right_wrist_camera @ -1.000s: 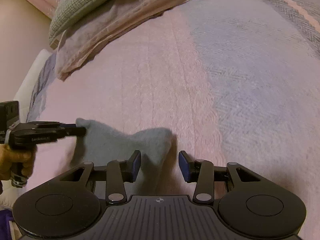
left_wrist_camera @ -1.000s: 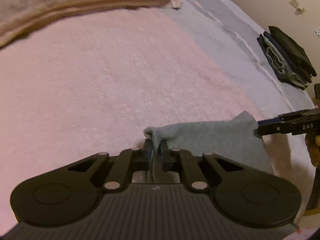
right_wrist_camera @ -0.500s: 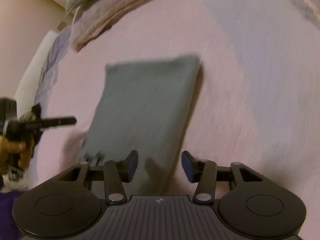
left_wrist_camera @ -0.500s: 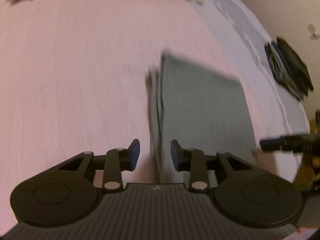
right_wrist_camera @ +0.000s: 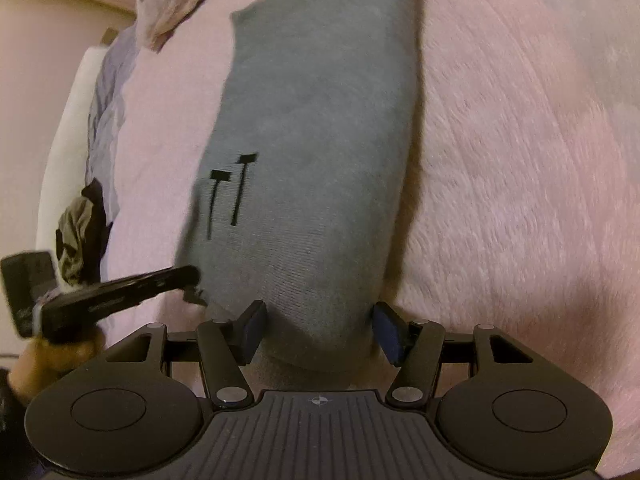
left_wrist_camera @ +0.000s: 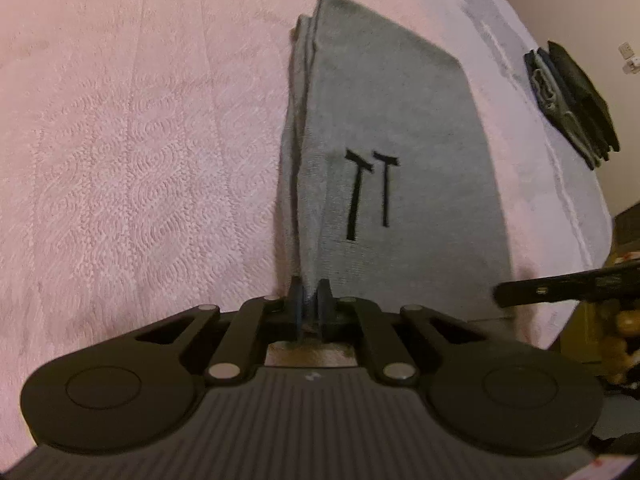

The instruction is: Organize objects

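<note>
Left gripper [left_wrist_camera: 310, 300] pinched tight on near-left corner of the folded grey towel [left_wrist_camera: 400, 128], which lies flat on the pink bedspread [left_wrist_camera: 140, 140]. Right gripper [right_wrist_camera: 318, 330] gaping wide, straddling towel's near edge, gripping nothing.

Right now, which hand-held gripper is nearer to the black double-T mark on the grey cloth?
Left. The left hand-held gripper pinches the grey cloth directly below the mark; the right hand-held gripper straddles the opposite corner, open.
</note>
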### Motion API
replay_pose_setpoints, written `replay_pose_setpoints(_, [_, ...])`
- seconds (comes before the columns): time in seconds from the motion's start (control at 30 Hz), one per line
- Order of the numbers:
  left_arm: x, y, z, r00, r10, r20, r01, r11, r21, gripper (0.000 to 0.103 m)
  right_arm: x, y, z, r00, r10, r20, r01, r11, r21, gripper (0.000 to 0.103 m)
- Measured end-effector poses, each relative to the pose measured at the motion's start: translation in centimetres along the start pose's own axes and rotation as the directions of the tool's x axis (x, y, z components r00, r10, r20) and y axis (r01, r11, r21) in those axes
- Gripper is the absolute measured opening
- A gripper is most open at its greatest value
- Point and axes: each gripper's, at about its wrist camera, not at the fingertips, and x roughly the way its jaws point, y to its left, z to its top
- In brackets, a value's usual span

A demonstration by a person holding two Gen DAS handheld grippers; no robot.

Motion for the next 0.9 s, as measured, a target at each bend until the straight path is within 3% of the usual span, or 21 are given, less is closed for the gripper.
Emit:
replay_pose_setpoints(0.03, [-0.4,-0.1,-0.2,1.000,-0.004,0.006,0.004,1.000,-0.006,0.003,-0.3,-0.2,0.0,1.000,0.006,-0.005,-0.006,1.000,-0.005,0.045])
replay_pose_setpoints(0.1, [-0.6,-0.2,-0.5,1.000,-0.014,0.010,0.014,1.000,-0.001,0.003,-0.5,-0.4,0.2,0.999,-0.032,-0.002,0.032,0.997,-0.066,0.040])
replay_pose_setpoints(0.2, [1.2,0.9,-0.8,1.000,-0.020,-0.013,0.019,0.999,-0.033,0.003,0.5,-1.2,0.6,0.999,-0.052,-0.014,0.051,0.996,-0.068,0.039])
replay_pose_setpoints(0.33, [0.1,0.4,-1.1,1.000,-0.020,0.022,0.020,0.999,-0.030,0.003,0.2,0.4,0.0,0.996,-0.087,0.017,0.089,0.983,-0.161,0.033])
replay_pose_setpoints(0.47, [2.1,1.4,-1.2,0.999,-0.033,-0.023,0.033,0.999,-0.031,0.003,1.1,-0.7,0.3,0.996,-0.086,0.004,0.086,0.987,-0.135,0.033])
replay_pose_setpoints(0.57, [2.5,1.4,-0.6,0.998,-0.031,-0.055,0.031,0.999,-0.009,0.004,0.9,-0.3,0.8,0.996,-0.091,-0.008,0.089,0.987,-0.137,0.035])
replay_pose_setpoints(0.67, [1.4,1.3,0.1,0.996,-0.021,-0.092,0.021,1.000,0.009,0.007,-0.8,0.8,1.3,0.993,-0.122,0.002,0.120,0.976,-0.183,0.044])
replay_pose_setpoints(0.77, [-0.2,1.7,1.5,0.996,0.009,-0.092,-0.007,1.000,0.027,0.014,-3.4,1.6,3.7,0.986,-0.135,0.095,0.153,0.961,-0.230,0.050])
replay_pose_setpoints(0.9, [-1.0,2.2,6.4,1.000,0.024,-0.010,-0.024,0.999,0.036,0.021,-5.4,1.3,9.6,0.961,-0.128,0.243,0.183,0.958,-0.220,0.059])
